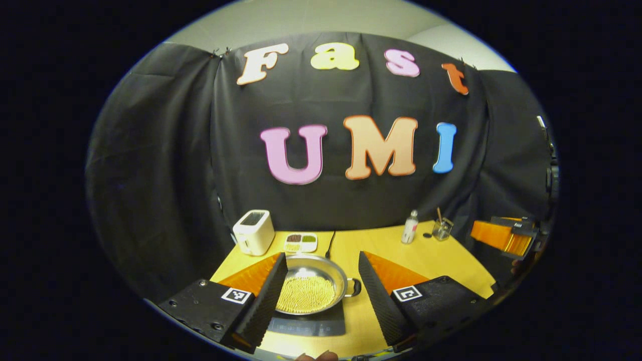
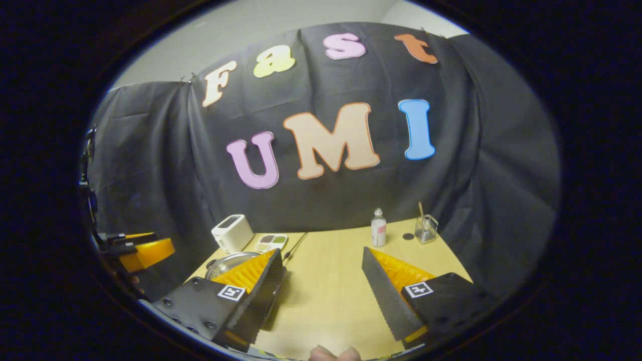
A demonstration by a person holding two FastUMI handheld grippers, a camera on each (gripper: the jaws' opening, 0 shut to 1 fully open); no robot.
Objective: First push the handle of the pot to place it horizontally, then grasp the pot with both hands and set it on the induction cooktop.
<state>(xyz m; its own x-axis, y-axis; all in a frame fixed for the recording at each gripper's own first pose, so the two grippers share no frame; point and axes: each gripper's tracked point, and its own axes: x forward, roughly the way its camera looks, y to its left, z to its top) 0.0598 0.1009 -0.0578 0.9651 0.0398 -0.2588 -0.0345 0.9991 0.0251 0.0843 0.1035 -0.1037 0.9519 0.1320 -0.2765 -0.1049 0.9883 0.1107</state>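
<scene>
A shiny steel pot point(image 1: 311, 283) with a pale yellow filling sits on the black induction cooktop point(image 1: 308, 327) on the yellow table. One small loop handle point(image 1: 354, 287) points right. My left gripper point(image 1: 321, 258) hovers above and in front of the pot, open, its fingers wide on either side and touching nothing. In the right gripper view the pot's rim point(image 2: 225, 263) peeks out behind one finger. My right gripper point(image 2: 321, 253) is open over bare table to the pot's right. The right gripper point(image 1: 506, 235) also shows at the far right of the left gripper view, and the left gripper point(image 2: 145, 250) at the far left of the right gripper view.
A white toaster point(image 1: 254, 231) and a small divided dish point(image 1: 301, 242) stand at the back left, with a dark cable point(image 1: 330, 243) beside them. A small bottle point(image 2: 378, 228) and a glass jar with a stick point(image 2: 425, 229) stand at the back right. The yellow table point(image 2: 326, 281) ends near the black cloth wall.
</scene>
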